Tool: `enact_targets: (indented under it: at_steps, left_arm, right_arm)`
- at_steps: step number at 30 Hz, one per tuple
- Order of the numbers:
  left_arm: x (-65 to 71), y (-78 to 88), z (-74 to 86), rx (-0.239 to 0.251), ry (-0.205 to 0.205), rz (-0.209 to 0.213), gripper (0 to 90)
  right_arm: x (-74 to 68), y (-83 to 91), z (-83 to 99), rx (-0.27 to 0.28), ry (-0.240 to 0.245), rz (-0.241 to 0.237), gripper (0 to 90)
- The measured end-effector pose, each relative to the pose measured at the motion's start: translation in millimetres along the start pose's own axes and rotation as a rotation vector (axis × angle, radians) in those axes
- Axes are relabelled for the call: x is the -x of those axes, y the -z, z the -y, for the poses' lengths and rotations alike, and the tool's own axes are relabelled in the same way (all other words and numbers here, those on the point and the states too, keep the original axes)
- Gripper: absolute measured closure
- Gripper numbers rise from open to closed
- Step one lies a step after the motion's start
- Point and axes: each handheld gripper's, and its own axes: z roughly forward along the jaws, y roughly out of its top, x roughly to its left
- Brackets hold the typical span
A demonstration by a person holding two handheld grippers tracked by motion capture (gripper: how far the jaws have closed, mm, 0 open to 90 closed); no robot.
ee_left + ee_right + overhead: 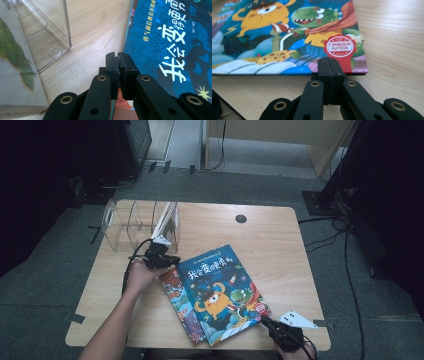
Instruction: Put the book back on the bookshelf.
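Item: blue picture book [224,290], thin, large-format, glossy cover with cartoon monsters and a red seal near one corner. Location: flat on the wooden counter [270,240], turned at an angle, lying on top of a second picture book [176,295] whose red-edged cover juts out along its left side. A clear acrylic book stand [127,222] sits at the counter's far left, with one book [169,222] already upright in it.

Tools: left tool [159,257] is clenched, jaws together with nothing between them, tips at the blue book's far left corner. Right tool [274,326] is likewise clenched and empty, tips set against the near right edge of the cover, just below the seal.

Handling, judged: light, stiff across the cover but likely to bow if lifted by one corner; the glossy surface looks slippery under hard pads. It lies flush, so no edge offers itself for a pinch. Best hold is probably along an edge once raised: push or pry a corner up, then grip spine or long edge well in, both tools sharing the load.
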Motion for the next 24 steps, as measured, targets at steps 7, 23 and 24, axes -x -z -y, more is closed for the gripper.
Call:
enact_targets:
  at_steps: [7,23,24]
  left_arm:
    - [-2.6,-2.1,0.3,0.000,-0.003,-0.020,88.1]
    - [-1.1,-2.0,2.9,-0.008,0.001,-0.028,89.7]
    - [-1.1,-1.2,3.2,-0.012,0.003,-0.027,89.8]
  right_arm:
    - [1.3,-0.4,0.2,-0.007,-0.002,-0.004,90.0]
    - [7.4,-1.4,-0.5,-0.016,-0.027,-0.019,90.0]
    - [7.8,-1.7,-0.7,-0.016,-0.032,-0.021,90.0]
